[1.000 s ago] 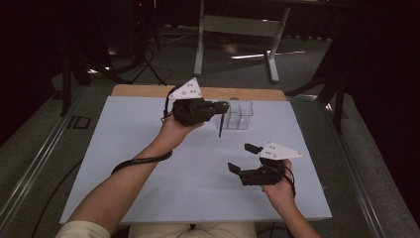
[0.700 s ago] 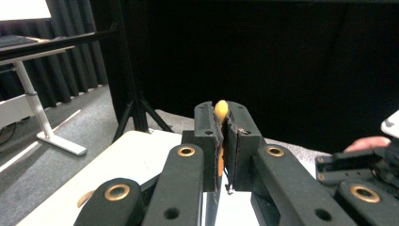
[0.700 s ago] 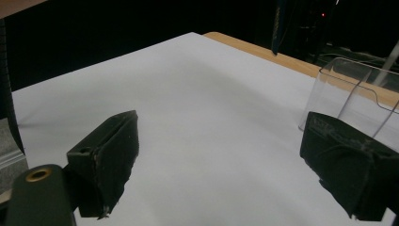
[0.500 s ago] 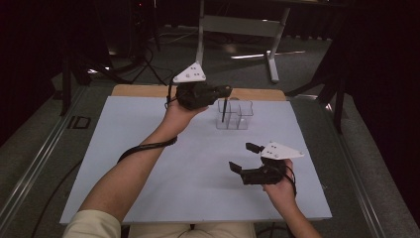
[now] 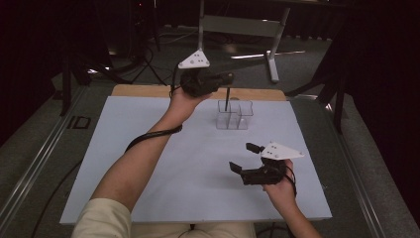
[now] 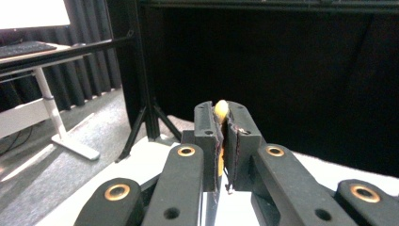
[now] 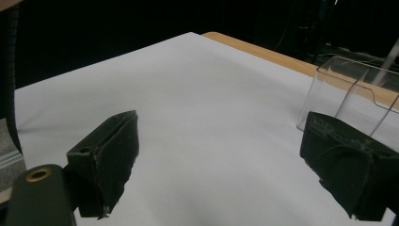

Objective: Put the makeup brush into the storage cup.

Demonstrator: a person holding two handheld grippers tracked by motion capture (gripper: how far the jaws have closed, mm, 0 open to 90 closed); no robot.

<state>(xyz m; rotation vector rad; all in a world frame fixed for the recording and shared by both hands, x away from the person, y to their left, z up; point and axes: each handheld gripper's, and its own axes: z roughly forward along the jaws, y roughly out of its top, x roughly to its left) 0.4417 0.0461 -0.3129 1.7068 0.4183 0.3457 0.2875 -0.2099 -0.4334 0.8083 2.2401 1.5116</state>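
The left gripper (image 5: pixel 224 79) was at the far side of the table (image 5: pixel 148 148), raised above the clear plastic holder (image 5: pixel 235 115). Its jaws were pressed together on a thin dark stick (image 5: pixel 227 99), probably a pencil or a pen; in the left gripper view a yellowish rounded end (image 6: pixel 221 109) stood out just above the 2 pads, which may be an eraser, but the picture was too dark to be sure.

The stick hung nearly upright. Its long axis ran from top to bottom, with the pale end up in the grip and the other end pointing down into the left one of the 2 compartments of the holder. Whether the lower tip already touched the floor of the compartment, I could not tell through the clear wall.

To do this step well, the person should keep the stick upright, hold it in the middle of the opening and clear of the dividing wall, lower it slowly until the tip rests inside, and only then open the jaws. The holder looked light, so a sideways push could shift or tip it.

The right gripper (image 5: pixel 243 158) lay low over the table near the front edge, well apart from the holder, with its jaws wide apart and nothing between them.
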